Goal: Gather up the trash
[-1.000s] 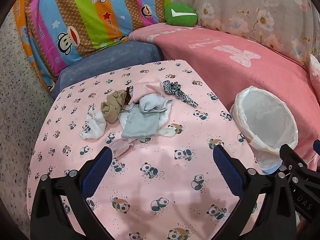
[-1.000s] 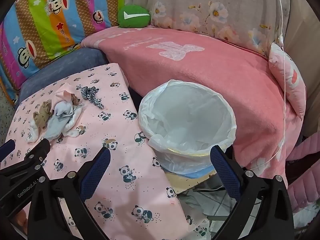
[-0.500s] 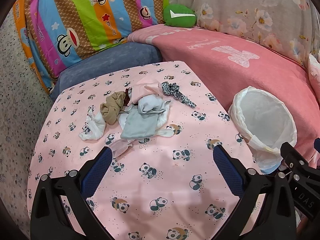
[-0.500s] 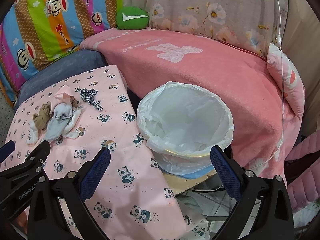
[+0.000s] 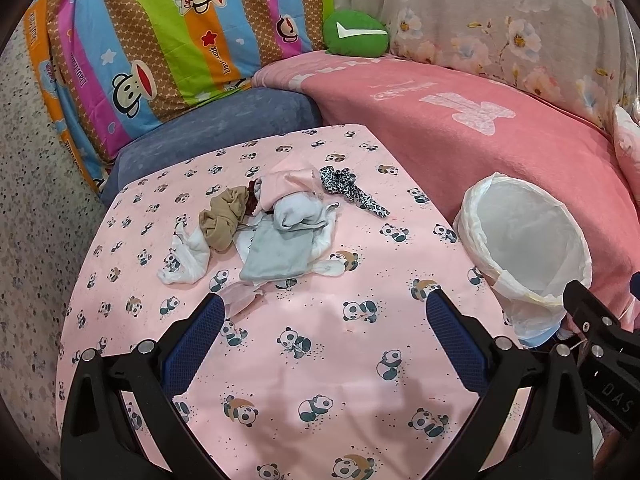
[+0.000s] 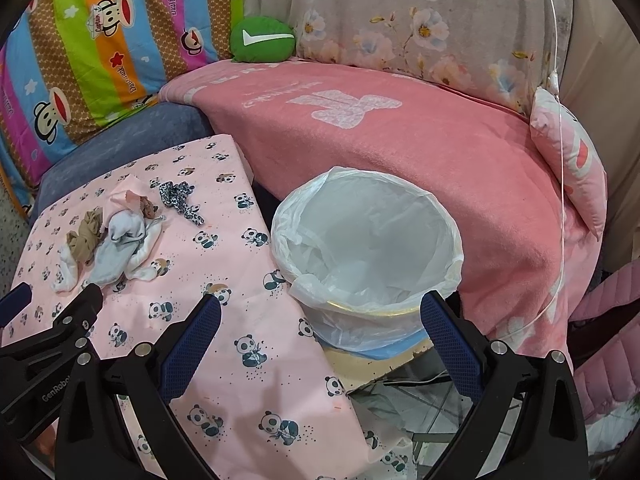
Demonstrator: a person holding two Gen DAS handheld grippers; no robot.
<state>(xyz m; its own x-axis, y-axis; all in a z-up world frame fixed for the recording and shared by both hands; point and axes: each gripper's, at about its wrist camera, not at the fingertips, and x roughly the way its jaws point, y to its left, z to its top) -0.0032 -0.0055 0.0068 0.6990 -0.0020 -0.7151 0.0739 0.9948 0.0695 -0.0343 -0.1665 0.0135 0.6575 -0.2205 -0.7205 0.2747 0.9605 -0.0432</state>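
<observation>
A heap of cloth scraps [image 5: 276,236] [image 6: 116,240] lies on the panda-print table cover [image 5: 320,360] [image 6: 248,360]: a tan stocking [image 5: 224,220], grey and white pieces, a pink piece, and a leopard-print strip [image 5: 352,192] [image 6: 180,200] beside it. A bin lined with a white bag [image 5: 524,240] [image 6: 368,248] stands off the table's right edge, with nothing but the liner visible inside. My left gripper [image 5: 326,316] hovers open over the table, short of the heap. My right gripper [image 6: 320,316] is open above the bin's near rim. Neither holds anything.
A pink blanket [image 5: 480,128] [image 6: 400,140] covers the sofa behind the bin. A striped cartoon cushion [image 5: 160,40], a blue cushion [image 5: 216,132] and a green plush [image 5: 356,34] sit at the back. A pink pillow [image 6: 568,160] and a hanging white cord [image 6: 560,120] are at right.
Both grippers drew back and up slightly, so the heap and the bin look a little farther away. Nothing on the table moved.
</observation>
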